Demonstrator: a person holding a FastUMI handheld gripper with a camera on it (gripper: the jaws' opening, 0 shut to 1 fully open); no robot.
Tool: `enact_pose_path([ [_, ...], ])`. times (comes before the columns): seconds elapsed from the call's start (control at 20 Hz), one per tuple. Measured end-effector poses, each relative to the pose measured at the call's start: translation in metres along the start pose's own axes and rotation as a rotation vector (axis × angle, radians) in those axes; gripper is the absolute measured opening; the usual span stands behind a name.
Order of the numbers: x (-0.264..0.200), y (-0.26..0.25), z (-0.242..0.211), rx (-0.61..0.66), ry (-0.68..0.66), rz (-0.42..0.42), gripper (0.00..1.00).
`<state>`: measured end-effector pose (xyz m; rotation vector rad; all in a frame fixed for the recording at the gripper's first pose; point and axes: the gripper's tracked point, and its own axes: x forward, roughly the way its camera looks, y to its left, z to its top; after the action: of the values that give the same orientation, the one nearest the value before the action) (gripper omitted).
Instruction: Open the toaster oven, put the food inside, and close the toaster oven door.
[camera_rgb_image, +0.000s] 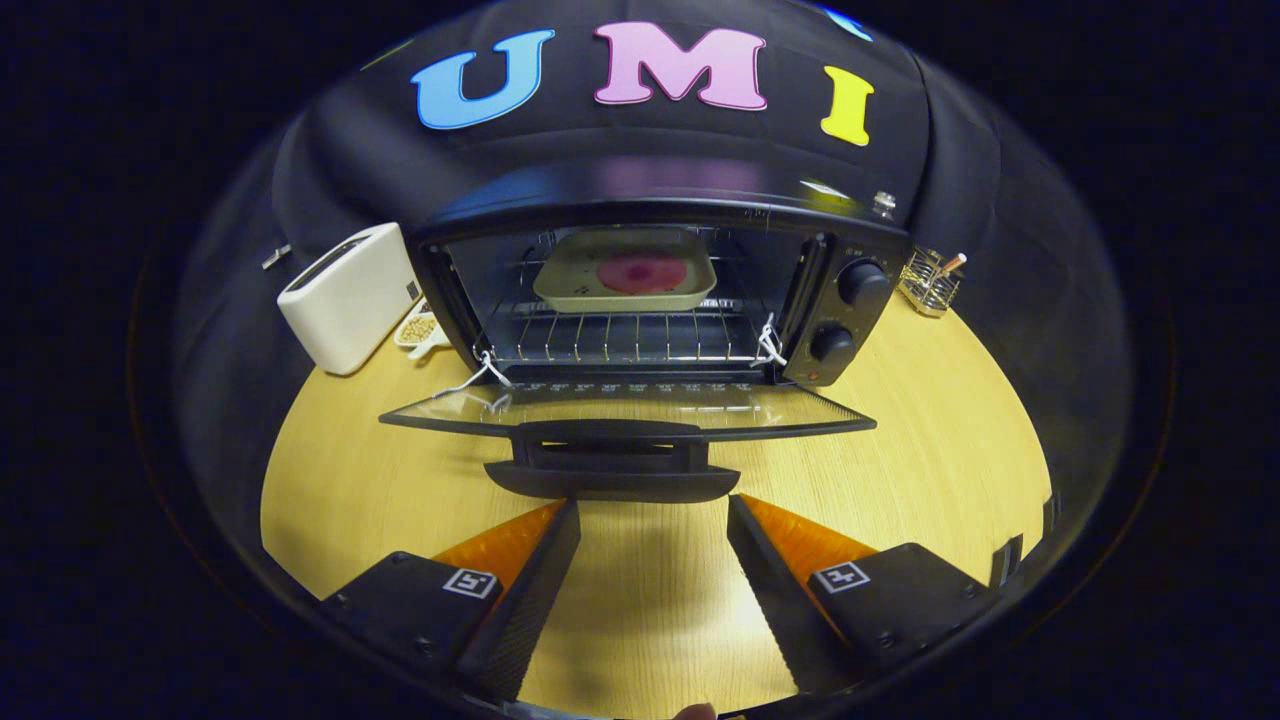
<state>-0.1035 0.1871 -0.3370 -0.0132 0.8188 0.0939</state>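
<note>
Toward the back edge of the wooden desk the black toaster oven is standing with its glass door lying fully open and flat, the door's handle reaching toward the claw, whose fingers are resting released and apart with nothing between them, their tips just short of that handle. Inside the oven, on the wire rack, a pale tray is sitting with a round pink piece of food on it. Thin white cords are hanging at both lower corners of the oven mouth, near the door hinges. Two dark knobs are lining the oven's right panel, and any printing around them is too small to read. At the desk's back left corner a white toaster is standing beside the oven, with a small dish of pale bits tucked between the two. At the back right edge a little wire holder is keeping a stick-like thing upright.
</note>
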Motion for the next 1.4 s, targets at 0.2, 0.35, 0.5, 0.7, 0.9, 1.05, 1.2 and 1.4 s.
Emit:
enact_pose_path([
  [0.2, -0.009, 0.001, 0.024, 0.017, -0.064, 0.018, 0.98],
  [0.35, -0.017, -0.003, 0.052, 0.017, -0.123, 0.012, 0.99],
  [0.5, -0.032, -0.007, 0.087, 0.007, -0.196, 0.002, 0.98],
  [0.7, -0.041, -0.013, 0.131, -0.028, -0.301, -0.009, 0.98],
  [0.9, -0.072, -0.022, 0.160, -0.027, -0.387, -0.001, 0.98],
  [1.05, -0.096, -0.035, 0.182, -0.049, -0.461, -0.001, 0.98],
  [1.2, -0.120, -0.051, 0.206, -0.055, -0.527, 0.002, 0.98],
  [1.4, -0.149, -0.085, 0.240, -0.017, -0.607, -0.009, 0.98],
])
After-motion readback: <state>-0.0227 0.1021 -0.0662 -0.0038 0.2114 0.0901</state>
